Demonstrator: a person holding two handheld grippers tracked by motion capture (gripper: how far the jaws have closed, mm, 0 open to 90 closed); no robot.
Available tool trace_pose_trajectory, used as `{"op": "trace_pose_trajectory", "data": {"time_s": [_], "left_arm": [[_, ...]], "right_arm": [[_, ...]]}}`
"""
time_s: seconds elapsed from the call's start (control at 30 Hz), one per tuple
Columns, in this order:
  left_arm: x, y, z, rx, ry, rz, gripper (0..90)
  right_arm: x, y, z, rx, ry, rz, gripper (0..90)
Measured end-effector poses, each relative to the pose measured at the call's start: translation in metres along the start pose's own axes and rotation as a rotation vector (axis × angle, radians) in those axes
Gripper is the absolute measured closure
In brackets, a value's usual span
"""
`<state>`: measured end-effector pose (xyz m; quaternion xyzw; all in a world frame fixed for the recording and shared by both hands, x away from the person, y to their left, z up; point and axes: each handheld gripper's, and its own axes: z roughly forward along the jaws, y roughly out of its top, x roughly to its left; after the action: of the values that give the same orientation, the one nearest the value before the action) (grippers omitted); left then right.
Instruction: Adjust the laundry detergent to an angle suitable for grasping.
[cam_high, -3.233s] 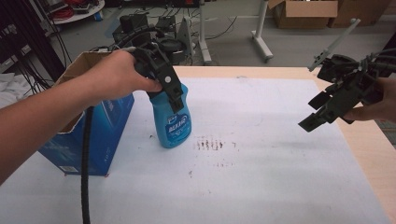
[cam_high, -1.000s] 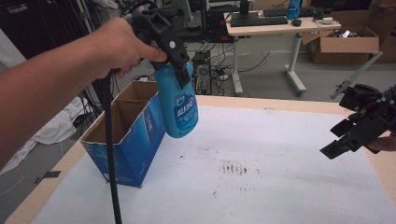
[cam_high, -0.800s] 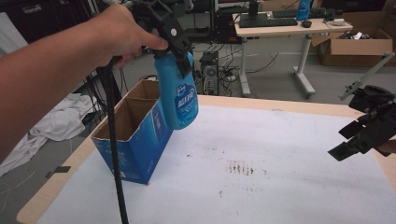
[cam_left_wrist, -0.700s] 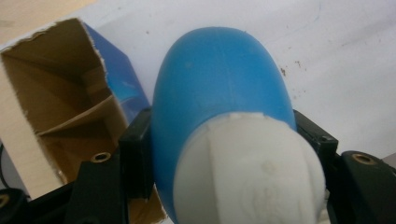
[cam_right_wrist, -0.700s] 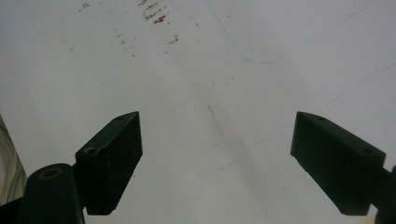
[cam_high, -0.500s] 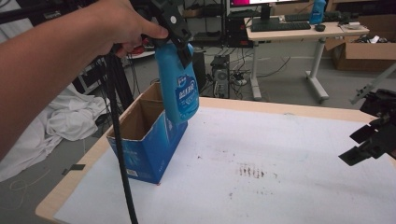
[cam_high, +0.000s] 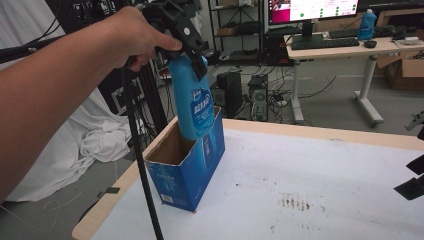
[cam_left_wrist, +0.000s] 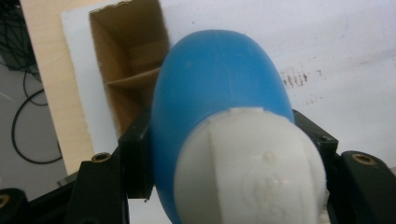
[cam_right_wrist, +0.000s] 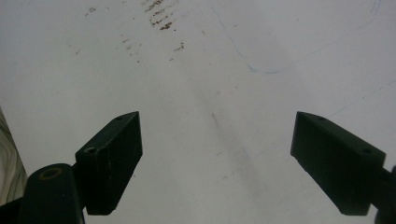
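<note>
While the white table (cam_high: 320, 190) spreads wide under everything, the open blue cardboard box (cam_high: 186, 161) sits at its near-left corner, flaps up, dividers showing inside. Hanging right over that opening is the blue bottle (cam_high: 192, 102), upright, its base perhaps just dipping past the rim, hard to say from here. The left gripper (cam_high: 186, 42) has its jaws clamped on the bottle's neck below the white cap (cam_left_wrist: 247, 172). Over at the right edge, the right gripper (cam_right_wrist: 215, 158) hovers above bare tabletop, jaws spread wide, holding nothing.
</note>
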<state>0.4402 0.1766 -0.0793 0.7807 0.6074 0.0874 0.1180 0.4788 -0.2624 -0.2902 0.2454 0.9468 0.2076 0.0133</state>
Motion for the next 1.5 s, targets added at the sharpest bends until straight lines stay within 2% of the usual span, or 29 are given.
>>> {"op": "trace_pose_trajectory", "data": {"time_s": [0.23, 0.47, 0.73, 0.9, 1.23, 1.33, 1.37, 1.43, 1.5], "left_arm": [[0.015, -0.007, -0.012, -0.008, 0.015, -0.037, 37.9], [0.029, -0.014, -0.017, -0.006, 0.018, -0.071, 37.9], [0.045, -0.022, -0.01, 0.005, 0.025, -0.104, 37.9], [0.05, -0.024, -0.007, 0.002, 0.03, -0.116, 37.9], [0.057, -0.029, 0.019, 0.012, 0.038, -0.121, 37.9], [0.058, -0.029, 0.037, 0.03, 0.044, -0.116, 37.9], [0.058, -0.029, 0.037, 0.03, 0.044, -0.116, 37.9], [0.059, -0.029, 0.051, 0.043, 0.043, -0.11, 37.9], [0.059, -0.029, 0.055, 0.044, 0.045, -0.107, 37.9]], "right_arm": [[-0.001, 0.003, 0.002, 0.0, 0.001, -0.006, 16.7], [-0.001, 0.007, 0.004, 0.002, 0.006, -0.014, 16.7], [-0.001, 0.007, 0.004, 0.004, 0.005, -0.007, 16.7], [-0.001, 0.007, 0.004, 0.007, 0.004, -0.004, 16.7], [0.0, 0.009, 0.007, 0.014, 0.007, -0.006, 16.7], [-0.001, 0.008, 0.008, 0.019, 0.007, -0.001, 16.7], [-0.002, 0.008, 0.008, 0.019, 0.006, -0.006, 16.7], [-0.002, 0.007, 0.007, 0.019, 0.005, 0.0, 16.8], [-0.003, 0.007, 0.006, 0.021, 0.005, 0.003, 16.8]]}}
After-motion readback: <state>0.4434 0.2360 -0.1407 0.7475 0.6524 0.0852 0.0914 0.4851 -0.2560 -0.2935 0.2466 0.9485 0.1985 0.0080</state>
